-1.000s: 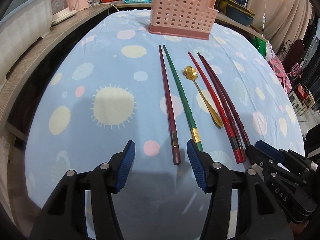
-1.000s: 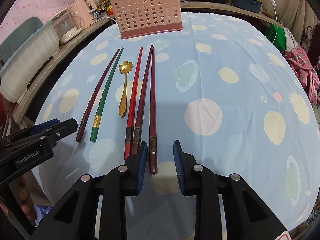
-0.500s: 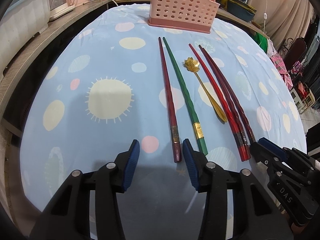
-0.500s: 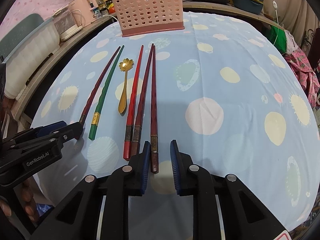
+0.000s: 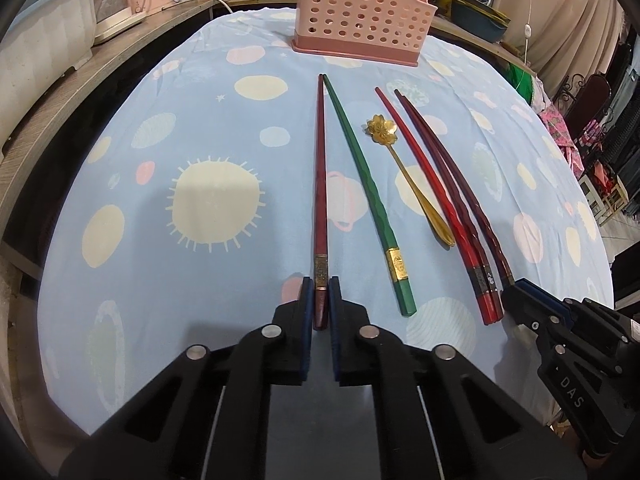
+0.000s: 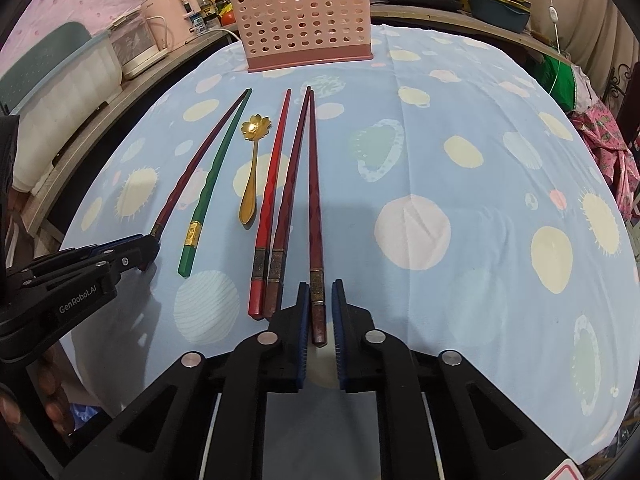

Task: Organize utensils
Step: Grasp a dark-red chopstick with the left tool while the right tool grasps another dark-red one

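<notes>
Chopsticks at both row ends, nearest me from the pink basket [image 5: 362, 8]: my left claw [image 5: 321, 294] and right claw [image 6: 320, 300] have just closed, each pinching one for lifting.

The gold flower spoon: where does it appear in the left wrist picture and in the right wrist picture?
Left wrist view: the gold flower spoon lies right of centre, between the green chopstick and the bright red chopstick.
Right wrist view: the spoon lies left of centre, between the same two chopsticks.
Shared landmark: the pink perforated utensil basket at the table's far end.
</notes>
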A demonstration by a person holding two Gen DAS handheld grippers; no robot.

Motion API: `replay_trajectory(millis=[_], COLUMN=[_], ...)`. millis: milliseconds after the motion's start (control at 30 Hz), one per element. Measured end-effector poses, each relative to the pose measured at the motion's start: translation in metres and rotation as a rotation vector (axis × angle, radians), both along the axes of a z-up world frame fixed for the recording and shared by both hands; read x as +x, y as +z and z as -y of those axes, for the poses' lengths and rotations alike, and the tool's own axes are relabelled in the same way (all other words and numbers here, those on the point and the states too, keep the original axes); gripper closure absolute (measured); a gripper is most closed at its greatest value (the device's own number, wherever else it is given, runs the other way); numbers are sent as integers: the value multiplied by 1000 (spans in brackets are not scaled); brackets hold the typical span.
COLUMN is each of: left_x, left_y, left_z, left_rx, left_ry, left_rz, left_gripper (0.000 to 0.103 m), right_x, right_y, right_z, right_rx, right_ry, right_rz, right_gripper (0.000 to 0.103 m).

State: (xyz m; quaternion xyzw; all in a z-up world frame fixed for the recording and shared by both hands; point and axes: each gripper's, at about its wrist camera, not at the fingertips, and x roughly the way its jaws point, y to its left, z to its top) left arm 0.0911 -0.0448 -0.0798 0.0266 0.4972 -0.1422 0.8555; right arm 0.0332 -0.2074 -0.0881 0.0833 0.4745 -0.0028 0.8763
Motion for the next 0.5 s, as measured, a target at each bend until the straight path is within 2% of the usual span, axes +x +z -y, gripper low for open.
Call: replay_trajectory(millis=[233,500], left_x=[-2,-5], left_y=[5,28], left_z=[-3,-12], left_rx=[-14,-52], left_ry=[7,28], left_rz=[3,42], left_gripper=[96,96], right_x=[-1,-10], right_y=[1,19], right_z=[1,6], right_rx=[3,7], right_ry=[4,-6], right_rz=[4,55], right_gripper=[96,96])
